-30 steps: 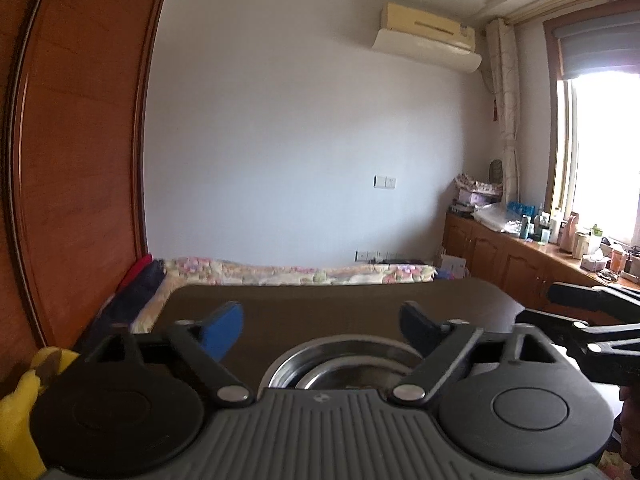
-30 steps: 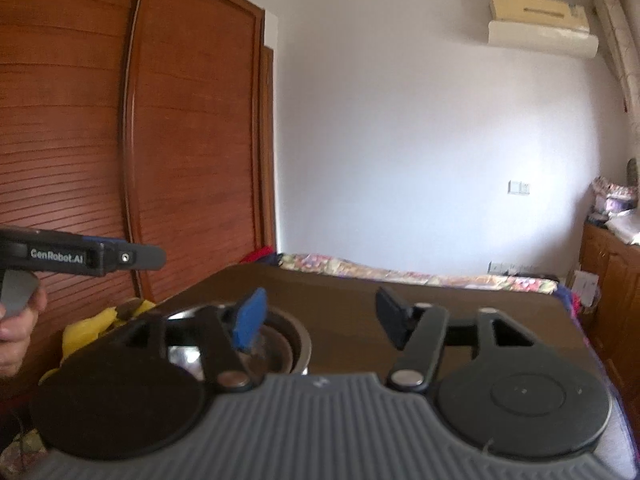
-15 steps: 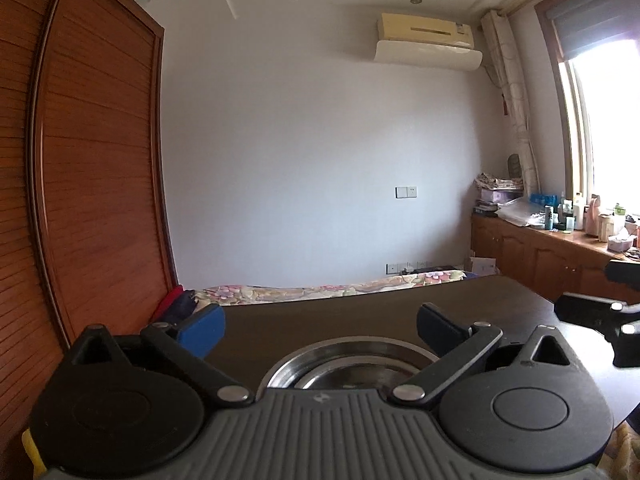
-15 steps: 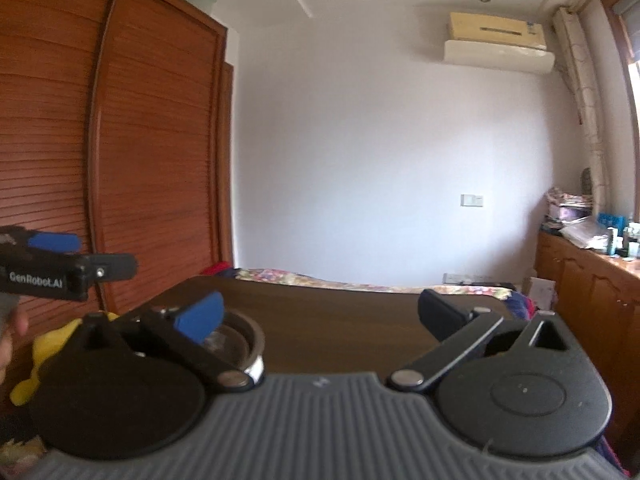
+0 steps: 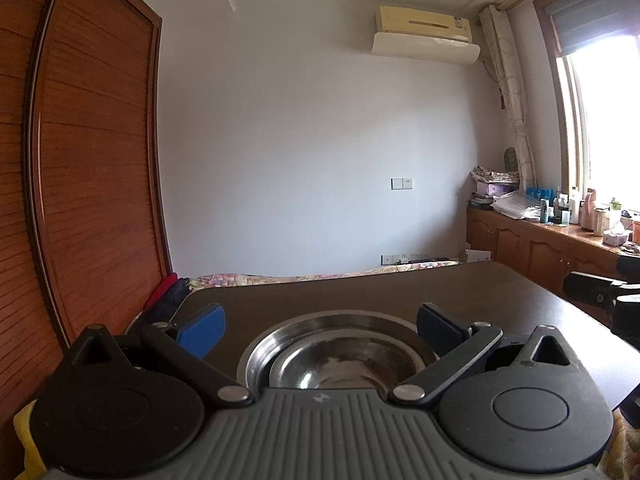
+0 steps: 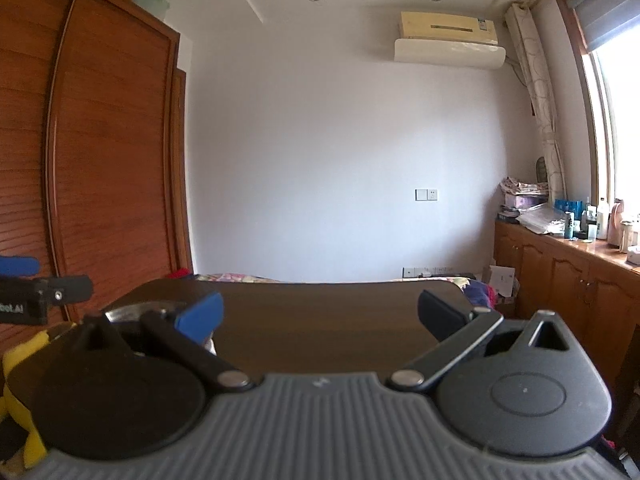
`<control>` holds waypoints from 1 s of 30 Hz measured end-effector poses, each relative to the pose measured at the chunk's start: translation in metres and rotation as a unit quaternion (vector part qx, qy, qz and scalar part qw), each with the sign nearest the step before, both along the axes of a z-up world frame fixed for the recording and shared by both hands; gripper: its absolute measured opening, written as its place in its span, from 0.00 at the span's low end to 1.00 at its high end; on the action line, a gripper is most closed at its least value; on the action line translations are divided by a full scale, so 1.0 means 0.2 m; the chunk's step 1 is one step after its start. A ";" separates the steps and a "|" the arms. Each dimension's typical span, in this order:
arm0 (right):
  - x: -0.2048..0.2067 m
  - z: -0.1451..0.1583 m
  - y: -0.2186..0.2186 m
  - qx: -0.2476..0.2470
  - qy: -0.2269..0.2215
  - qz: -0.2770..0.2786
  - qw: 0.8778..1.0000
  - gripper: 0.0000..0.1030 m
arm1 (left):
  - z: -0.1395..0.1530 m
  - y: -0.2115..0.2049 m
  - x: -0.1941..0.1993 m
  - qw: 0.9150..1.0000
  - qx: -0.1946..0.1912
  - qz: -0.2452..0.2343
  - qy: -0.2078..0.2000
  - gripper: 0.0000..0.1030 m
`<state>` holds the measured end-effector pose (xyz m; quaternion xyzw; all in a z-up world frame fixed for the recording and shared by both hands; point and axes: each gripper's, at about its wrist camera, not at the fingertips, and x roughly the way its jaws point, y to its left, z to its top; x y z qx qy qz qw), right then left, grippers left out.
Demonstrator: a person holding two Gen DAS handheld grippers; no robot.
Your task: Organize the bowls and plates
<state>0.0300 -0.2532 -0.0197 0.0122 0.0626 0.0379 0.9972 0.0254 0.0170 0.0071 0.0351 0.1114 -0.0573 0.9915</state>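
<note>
Nested steel bowls [image 5: 336, 356] sit on the dark table [image 5: 360, 292], close under my left gripper [image 5: 320, 322]. The left gripper is open and empty, its fingers apart on either side above the bowls. In the right wrist view only a bit of the bowls' rim [image 6: 136, 309] shows at the left, behind the blue fingertip [image 6: 200, 316]. My right gripper [image 6: 320, 314] is open and empty above the bare table [image 6: 320, 320], to the right of the bowls. The other gripper shows at each view's edge.
A wooden wardrobe [image 5: 80, 184] stands to the left. A bed with a flowered cover [image 5: 320, 276] lies beyond the table. A low cabinet [image 5: 540, 240] with bottles runs under the window on the right. Something yellow [image 6: 20, 364] lies at the lower left.
Both grippers have opened wider and tilted up, so more wall and ceiling show. The right gripper has shifted right, leaving the bowls at its left edge.
</note>
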 end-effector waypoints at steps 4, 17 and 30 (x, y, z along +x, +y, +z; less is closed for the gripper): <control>0.00 -0.01 0.01 -0.007 -0.003 -0.007 1.000 1.00 | -0.02 -0.01 0.02 1.000 0.001 0.000 0.007 1.00; -0.01 -0.02 -0.01 -0.011 -0.001 -0.006 1.000 1.00 | -0.03 0.00 0.01 1.000 0.000 0.002 0.009 1.00; -0.02 -0.03 -0.01 -0.015 0.001 -0.006 1.000 1.00 | -0.03 -0.01 0.01 1.000 0.001 0.003 0.013 1.00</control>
